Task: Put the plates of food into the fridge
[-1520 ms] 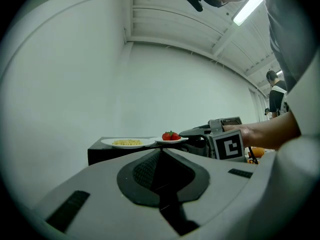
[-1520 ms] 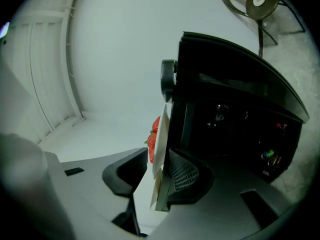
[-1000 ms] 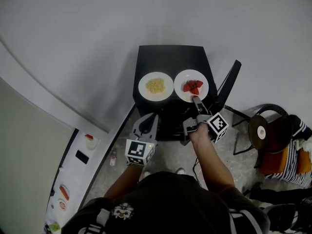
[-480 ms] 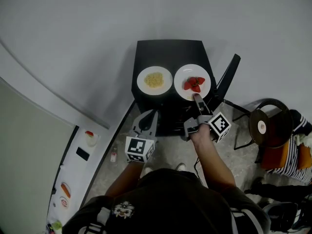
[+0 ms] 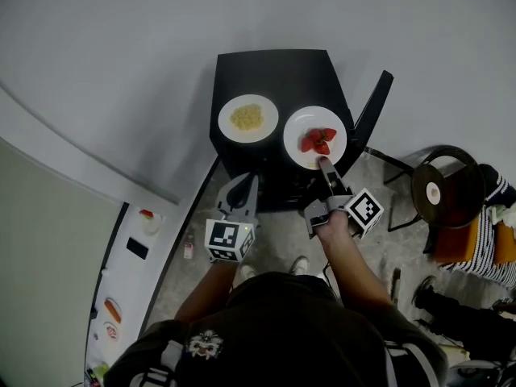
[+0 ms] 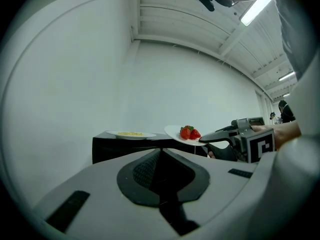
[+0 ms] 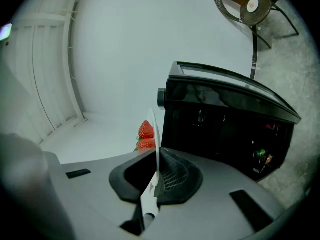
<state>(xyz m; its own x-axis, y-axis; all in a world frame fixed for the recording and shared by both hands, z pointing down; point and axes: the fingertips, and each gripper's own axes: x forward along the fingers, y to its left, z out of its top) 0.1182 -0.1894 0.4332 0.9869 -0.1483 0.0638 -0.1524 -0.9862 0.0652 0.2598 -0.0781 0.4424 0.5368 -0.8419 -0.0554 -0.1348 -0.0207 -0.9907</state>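
A low black fridge (image 5: pixel 274 75) stands ahead of me, with a white plate of yellow food (image 5: pixel 247 118) on its top. A white plate of strawberries (image 5: pixel 315 138) hangs over the fridge's near right edge. My right gripper (image 5: pixel 323 165) is shut on this plate's near rim. In the right gripper view the plate (image 7: pixel 155 144) runs edge-on between the jaws of my right gripper (image 7: pixel 155 176), with the strawberries (image 7: pixel 146 135) behind it. The left gripper view shows the strawberry plate (image 6: pixel 186 134) raised and tilted. My left gripper (image 5: pixel 241 187) is shut and empty, short of the fridge front.
A black panel (image 5: pixel 372 118) juts from the fridge's right side. A round-seated chair (image 5: pixel 439 196) stands to the right, with striped cloth (image 5: pixel 488 240) beyond it. A white counter (image 5: pixel 133 256) with small items runs along the left. Cans (image 7: pixel 260 155) show inside the fridge (image 7: pixel 227 129).
The strawberry plate has come toward me and to the right, away from the other plate, in my right gripper. My left gripper has barely moved.
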